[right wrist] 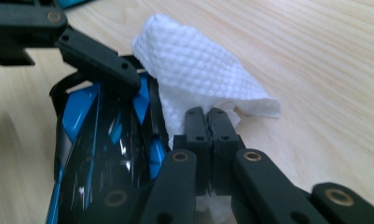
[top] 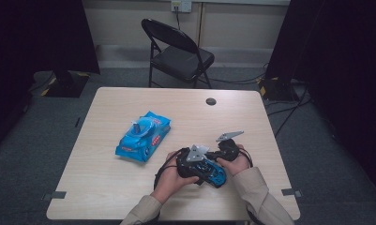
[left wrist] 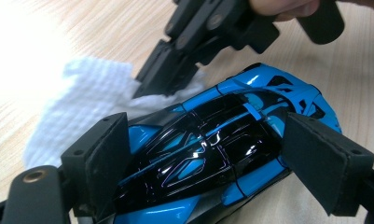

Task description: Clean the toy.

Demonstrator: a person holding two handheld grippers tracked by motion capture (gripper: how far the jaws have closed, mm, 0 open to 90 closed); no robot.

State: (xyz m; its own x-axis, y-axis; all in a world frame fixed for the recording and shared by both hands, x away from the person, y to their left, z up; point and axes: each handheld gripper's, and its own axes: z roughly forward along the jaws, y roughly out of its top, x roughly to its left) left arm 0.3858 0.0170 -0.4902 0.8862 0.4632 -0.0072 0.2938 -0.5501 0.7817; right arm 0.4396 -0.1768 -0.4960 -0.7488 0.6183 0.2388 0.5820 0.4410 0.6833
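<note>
One pale wood-grain tabletop [top: 129,197], rectangular with rounded corners, was seen across the middle of the high view, with one small dark round disc [top: 211,101] set near its far edge. One black folding chair [top: 178,51], metal-framed with a padded seat, was placed beyond it at the top centre of the frame.

One blue soft plastic pack of wipes [top: 143,137], crinkled and glossy with red label marks, was laid left of centre on the tabletop, its flap lifted.

One toy car [left wrist: 208,149], low and streamlined, with a glossy blue and black shell, was held at the lower centre of the high view, just above the tabletop between the two hands. In the left gripper view it was gripped across its body by the left claw [left wrist: 205,154], whose two black jaws with matte padded faces were pressed against its sides.

One white wipe [right wrist: 198,70], dimpled and cloth-like, was draped in a soft fold beside the car in the upper middle of the right gripper view. It was pinched by the right claw [right wrist: 208,116], whose two jaws were pressed together on its edge, right beside the car's flank.
</note>
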